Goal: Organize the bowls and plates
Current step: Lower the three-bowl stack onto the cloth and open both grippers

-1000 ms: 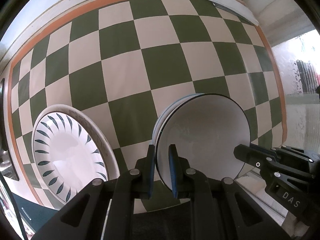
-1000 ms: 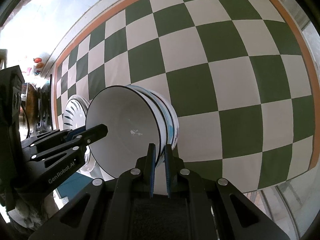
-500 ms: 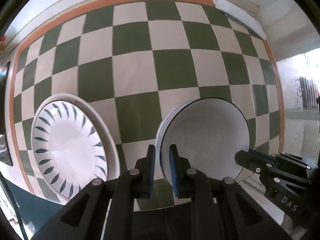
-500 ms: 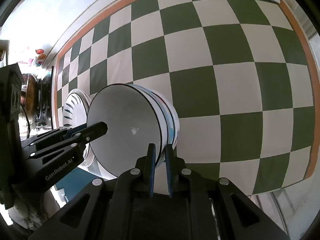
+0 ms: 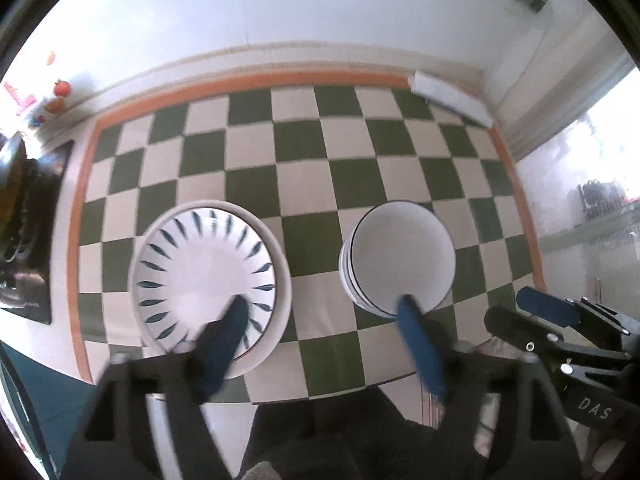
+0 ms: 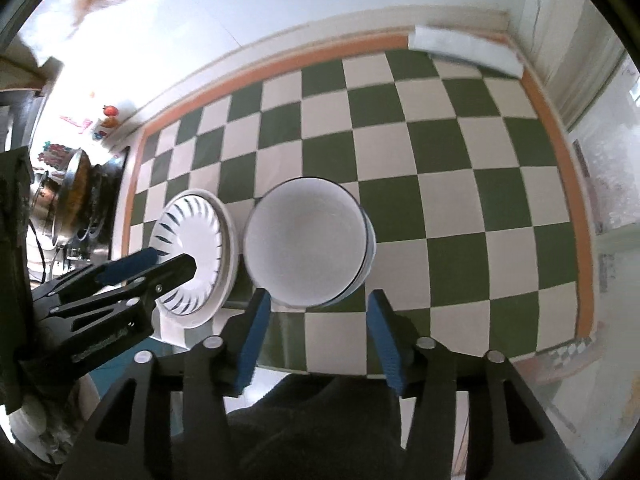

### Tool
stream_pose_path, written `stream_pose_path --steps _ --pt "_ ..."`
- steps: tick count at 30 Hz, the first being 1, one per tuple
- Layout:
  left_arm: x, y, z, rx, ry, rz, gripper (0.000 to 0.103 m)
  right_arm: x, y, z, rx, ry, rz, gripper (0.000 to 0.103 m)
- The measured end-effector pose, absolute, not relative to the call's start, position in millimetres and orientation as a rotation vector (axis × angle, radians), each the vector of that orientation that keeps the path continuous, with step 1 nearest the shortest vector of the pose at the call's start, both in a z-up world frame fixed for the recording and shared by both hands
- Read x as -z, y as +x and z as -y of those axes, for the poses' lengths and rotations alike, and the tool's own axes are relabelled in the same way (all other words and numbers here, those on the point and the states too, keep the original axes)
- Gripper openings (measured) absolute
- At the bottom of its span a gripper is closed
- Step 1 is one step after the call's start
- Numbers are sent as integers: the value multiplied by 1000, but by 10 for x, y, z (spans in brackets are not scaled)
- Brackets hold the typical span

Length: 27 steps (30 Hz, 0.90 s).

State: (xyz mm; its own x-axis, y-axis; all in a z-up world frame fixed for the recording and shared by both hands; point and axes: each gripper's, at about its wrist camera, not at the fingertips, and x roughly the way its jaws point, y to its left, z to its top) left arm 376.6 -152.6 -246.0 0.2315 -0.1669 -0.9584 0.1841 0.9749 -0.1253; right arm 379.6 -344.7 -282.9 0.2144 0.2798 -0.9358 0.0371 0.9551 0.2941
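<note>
A stack of white bowls with dark rims (image 5: 400, 256) (image 6: 304, 240) stands on the green-and-cream checkered cloth (image 5: 304, 148). Just left of it lies a stack of white plates with a blue leaf pattern (image 5: 208, 276) (image 6: 192, 240). My left gripper (image 5: 322, 312) hovers above both stacks, its jaws opening, with nothing between them. My right gripper (image 6: 320, 300) hangs over the near rim of the bowls, its jaws also opening and off the rim. Each gripper shows in the other's view: the right gripper (image 5: 548, 312) at the right edge, the left gripper (image 6: 160, 264) over the plates.
A folded white cloth (image 5: 452, 98) (image 6: 464, 50) lies at the back right corner by the wall. Pots and a dark cooktop (image 6: 76, 184) stand off the left edge of the cloth. The table's front edge runs just below the stacks.
Both grippers were shut on opposite sides of the bowl stack's rim. They have let go, opened and risen well above the table. The bowls stay beside the plates.
</note>
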Motion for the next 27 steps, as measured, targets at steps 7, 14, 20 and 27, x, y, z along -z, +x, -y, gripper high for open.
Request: stream_pose_path --steps 7,14,20,27 --pt "2072 3424 1379 240 22 -1213 99 2467 3368 3287 -161 261 -1270 86" --pt "1830 3215 1302 247 5 -1140 102 2177 3071 3236 -107 210 -1196 90" --pt "1730 3112 1304 259 -5 -1115 102 2000 2926 3252 -90 199 -1160 91" --pt "1752 3162 1327 300 -41 -1107 103 1983 2947 3311 -88 206 -1157 92"
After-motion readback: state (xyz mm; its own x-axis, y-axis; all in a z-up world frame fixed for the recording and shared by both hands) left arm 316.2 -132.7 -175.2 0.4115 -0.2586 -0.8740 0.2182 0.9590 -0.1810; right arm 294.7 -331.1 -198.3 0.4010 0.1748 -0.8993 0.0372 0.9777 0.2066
